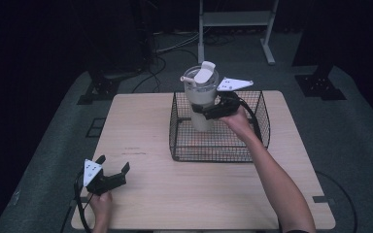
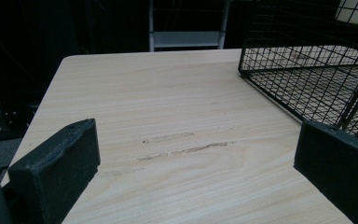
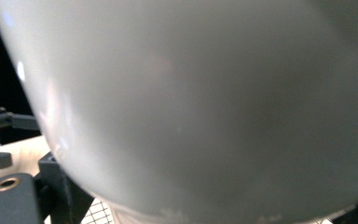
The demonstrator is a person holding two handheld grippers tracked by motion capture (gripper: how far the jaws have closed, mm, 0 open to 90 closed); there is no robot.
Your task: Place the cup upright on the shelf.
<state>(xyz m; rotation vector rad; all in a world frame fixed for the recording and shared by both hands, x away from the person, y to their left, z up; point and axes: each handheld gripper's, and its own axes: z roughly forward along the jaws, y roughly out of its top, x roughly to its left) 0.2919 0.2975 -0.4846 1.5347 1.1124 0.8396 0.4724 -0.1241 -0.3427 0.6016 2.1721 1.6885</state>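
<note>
A tall white tumbler (image 1: pixel 200 99) with a clear lid and a white flip spout (image 1: pixel 201 75) stands upright inside a black wire basket (image 1: pixel 213 154) on the far half of the wooden table (image 1: pixel 175 194). My right gripper (image 1: pixel 208 111) is shut on the tumbler's side, about halfway up. In the right gripper view the tumbler's white wall (image 3: pixel 205 102) sits right against the camera, with one dark finger (image 3: pixel 60 191) at the lower left. I cannot tell if its base rests on the basket floor. My left gripper (image 1: pixel 113 163) stands open and empty near the table's front left corner, its jaws wide apart (image 2: pixel 196 154).
The basket's near corner (image 2: pixel 307 79) shows at the right of the left gripper view, a short way ahead. A white metal frame (image 1: pixel 233 19) and cables lie on the floor behind the table. Dark stands flank the table's far corners.
</note>
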